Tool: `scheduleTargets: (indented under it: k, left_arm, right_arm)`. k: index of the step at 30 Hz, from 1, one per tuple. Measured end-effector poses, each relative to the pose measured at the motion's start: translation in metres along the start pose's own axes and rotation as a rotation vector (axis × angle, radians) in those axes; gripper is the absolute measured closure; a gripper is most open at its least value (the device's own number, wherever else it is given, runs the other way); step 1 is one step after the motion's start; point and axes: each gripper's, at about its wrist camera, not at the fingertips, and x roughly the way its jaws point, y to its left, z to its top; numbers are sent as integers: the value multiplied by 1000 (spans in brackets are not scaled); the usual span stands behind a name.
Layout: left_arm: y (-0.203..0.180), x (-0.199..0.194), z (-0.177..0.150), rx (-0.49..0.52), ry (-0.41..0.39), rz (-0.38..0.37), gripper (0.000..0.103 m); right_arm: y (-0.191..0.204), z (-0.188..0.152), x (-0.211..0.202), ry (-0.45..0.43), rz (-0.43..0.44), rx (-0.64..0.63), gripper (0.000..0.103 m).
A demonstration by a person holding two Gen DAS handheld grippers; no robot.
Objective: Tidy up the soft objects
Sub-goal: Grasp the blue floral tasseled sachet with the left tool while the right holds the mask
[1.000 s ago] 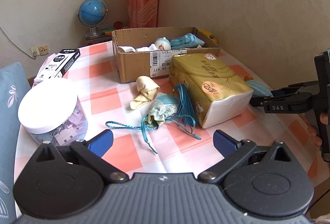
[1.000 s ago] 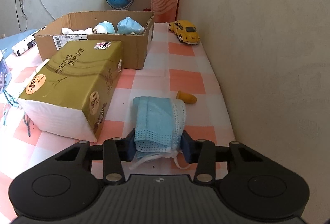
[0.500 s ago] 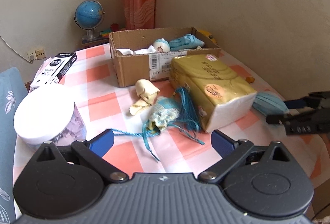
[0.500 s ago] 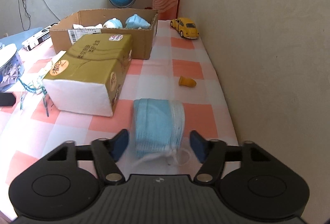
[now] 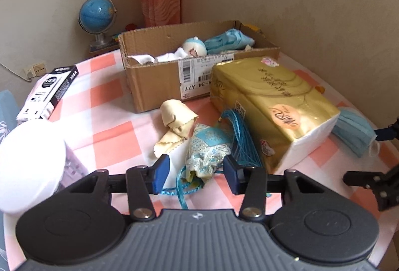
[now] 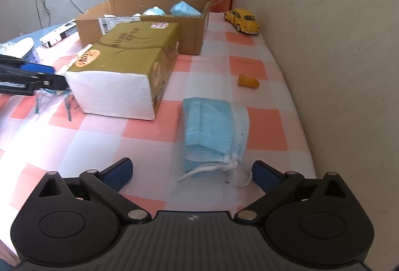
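A blue and gold brocade pouch (image 5: 207,158) with teal cords lies on the checked table, between the fingers of my left gripper (image 5: 197,173). The jaws stand around it, partly closed, with gaps on both sides. A beige cloth (image 5: 175,121) lies just behind it. A blue face mask (image 6: 215,131) lies in front of my right gripper (image 6: 192,172), which is open wide and empty. The mask also shows in the left wrist view (image 5: 355,132). The cardboard box (image 5: 159,76) at the back holds several soft items, among them blue masks (image 5: 228,40).
A gold tissue pack (image 5: 271,99) lies between pouch and mask. A white-lidded jar (image 5: 30,163) stands at the left and a black and white carton (image 5: 49,92) behind it. A yellow toy car (image 6: 243,20) and an orange finger cot (image 6: 248,81) lie near the wall. A globe (image 5: 98,15) stands behind.
My right gripper opened, let go of the mask and pulled back. My left gripper moved forward over the pouch and its jaws narrowed around it.
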Motion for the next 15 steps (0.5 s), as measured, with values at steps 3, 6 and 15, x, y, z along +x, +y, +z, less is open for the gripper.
scheduleTargets:
  k: [3, 6, 15]
  left_arm:
    - [-1, 7, 1, 10, 14, -24, 57]
    - [-2, 12, 0, 17, 18, -35, 61]
    - [5, -5, -13, -19, 33, -51, 73]
  right_arm:
    - [1, -1, 0, -6, -1, 3, 0]
    - [1, -1, 0, -5, -2, 5, 0]
    - [1, -2, -1, -16, -6, 9, 0]
